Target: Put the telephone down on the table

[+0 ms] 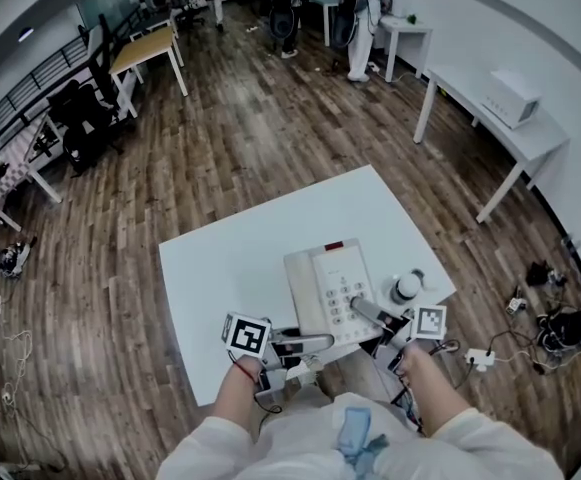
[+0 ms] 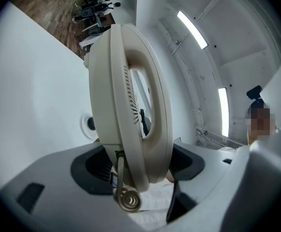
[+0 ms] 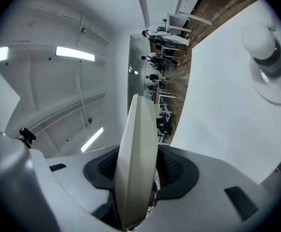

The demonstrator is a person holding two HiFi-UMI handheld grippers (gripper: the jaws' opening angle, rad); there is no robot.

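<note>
A cream desk telephone (image 1: 332, 286) with a keypad is at the near part of the white table (image 1: 235, 258); whether it rests on the table I cannot tell. Its handset (image 2: 130, 95) fills the left gripper view, standing on edge with the coiled cord (image 2: 126, 198) at its near end. My left gripper (image 1: 308, 345) (image 2: 138, 164) is shut on this handset at the telephone's near left corner. My right gripper (image 1: 370, 315) (image 3: 138, 170) reaches in from the right and is shut on the telephone's thin edge (image 3: 138, 153).
A small white bottle with a dark band (image 1: 406, 288) (image 3: 270, 57) stands on the table just right of the telephone. Wooden floor surrounds the table. More white tables (image 1: 510, 118), chairs and several people are farther off. Cables (image 1: 555, 318) lie on the floor at right.
</note>
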